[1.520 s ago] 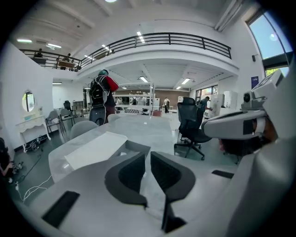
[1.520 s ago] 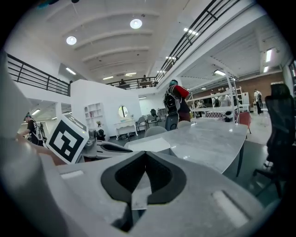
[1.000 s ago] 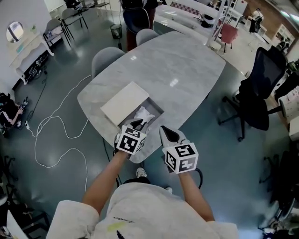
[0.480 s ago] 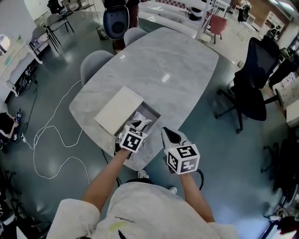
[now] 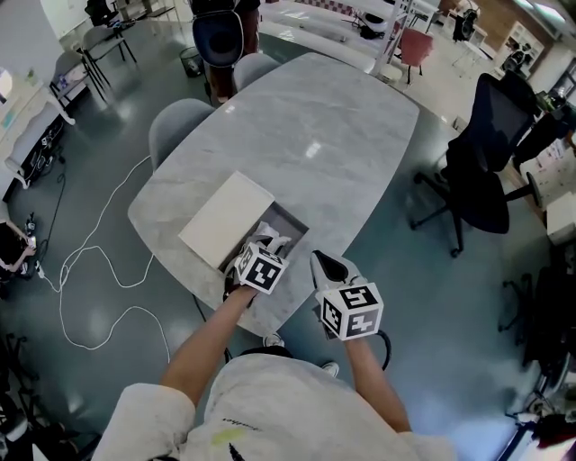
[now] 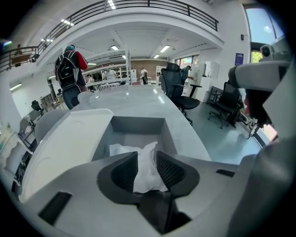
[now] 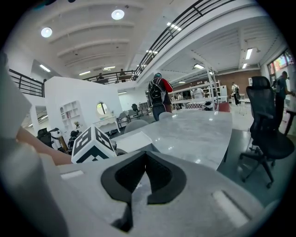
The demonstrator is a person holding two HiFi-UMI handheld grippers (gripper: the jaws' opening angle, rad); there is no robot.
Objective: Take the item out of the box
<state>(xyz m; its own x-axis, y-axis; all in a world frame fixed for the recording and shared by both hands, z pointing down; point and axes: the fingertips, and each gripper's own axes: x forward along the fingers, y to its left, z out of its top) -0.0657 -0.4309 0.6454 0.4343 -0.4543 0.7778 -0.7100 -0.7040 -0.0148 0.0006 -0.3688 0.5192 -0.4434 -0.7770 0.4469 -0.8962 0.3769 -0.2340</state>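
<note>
An open grey box (image 5: 298, 219) sits at the near edge of the marble table (image 5: 315, 135), its white lid (image 5: 225, 219) lying to its left. Crumpled white wrapping with the item (image 5: 282, 240) lies inside. My left gripper (image 5: 267, 243) reaches over the box's near wall. In the left gripper view the white wrapping (image 6: 144, 163) runs between the two pads of that gripper (image 6: 147, 155), which is shut on it, with the box (image 6: 138, 125) and lid (image 6: 69, 139) beyond. My right gripper (image 5: 326, 261) hovers just off the table edge to the right, shut (image 7: 145, 155) with nothing in it.
Two grey chairs (image 5: 180, 122) stand at the table's left side and a black office chair (image 5: 486, 162) at its right. A person with a backpack (image 5: 216, 27) stands beyond the far end. A white cable (image 5: 90, 261) loops over the floor on the left.
The head view has shifted a little. My left gripper stays at the box's near wall over the white wrapping; the right gripper has hardly moved.
</note>
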